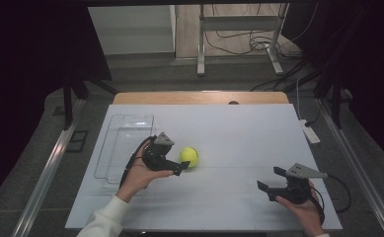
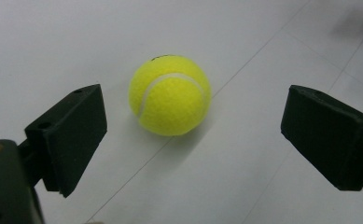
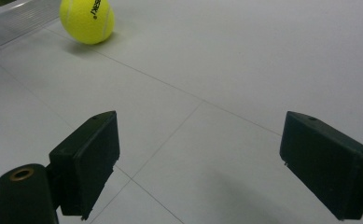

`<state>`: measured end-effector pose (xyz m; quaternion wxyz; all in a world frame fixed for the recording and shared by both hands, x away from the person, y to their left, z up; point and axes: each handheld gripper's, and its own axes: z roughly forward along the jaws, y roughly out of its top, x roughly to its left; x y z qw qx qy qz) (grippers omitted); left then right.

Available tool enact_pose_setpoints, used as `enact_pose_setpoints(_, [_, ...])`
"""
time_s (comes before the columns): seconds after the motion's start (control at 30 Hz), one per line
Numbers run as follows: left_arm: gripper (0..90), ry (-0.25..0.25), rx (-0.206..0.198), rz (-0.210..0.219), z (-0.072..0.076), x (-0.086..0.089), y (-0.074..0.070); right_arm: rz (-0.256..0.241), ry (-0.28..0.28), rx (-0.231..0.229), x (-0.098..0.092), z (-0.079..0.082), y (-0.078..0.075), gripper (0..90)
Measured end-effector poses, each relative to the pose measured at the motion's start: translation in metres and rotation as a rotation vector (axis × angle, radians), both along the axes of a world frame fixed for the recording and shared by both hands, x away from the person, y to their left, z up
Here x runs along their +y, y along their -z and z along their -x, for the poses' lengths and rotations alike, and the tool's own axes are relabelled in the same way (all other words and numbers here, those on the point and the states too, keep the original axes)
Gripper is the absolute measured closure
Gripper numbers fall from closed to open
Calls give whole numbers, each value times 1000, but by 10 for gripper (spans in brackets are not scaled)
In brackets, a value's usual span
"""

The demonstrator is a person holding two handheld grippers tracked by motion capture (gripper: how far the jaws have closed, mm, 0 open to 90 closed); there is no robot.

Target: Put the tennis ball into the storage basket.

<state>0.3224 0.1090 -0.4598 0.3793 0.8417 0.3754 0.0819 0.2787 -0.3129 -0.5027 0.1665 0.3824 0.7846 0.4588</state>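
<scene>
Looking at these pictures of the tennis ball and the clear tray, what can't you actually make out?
- Black print on the tennis ball: right gripper view, cut off by the top edge, unreadable.
- Clear tray: high view, near end hidden behind the left hand-held gripper and hand.
- Tray contents: too transparent and small to tell.

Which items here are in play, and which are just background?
In play:
- tennis ball
- left gripper, open, at the ball
- clear tray, probably

Lying about:
- right gripper, open, idle
- white remote-like device off the mat
- floor cables
</scene>
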Motion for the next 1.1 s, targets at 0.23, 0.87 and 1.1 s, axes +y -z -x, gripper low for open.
enact_pose_setpoints(0.23, [73,-2,-1,-6,-5,-5,1,1,0,0,0,0,0,124])
enact_pose_setpoints(0.87, [55,-3,15,-38,-16,-21,5,3,3,-2,-1,0,0,125])
enact_pose_setpoints(1.1, [49,-4,31,-52,-23,-26,9,-1,5,-6,-1,1,0,126])
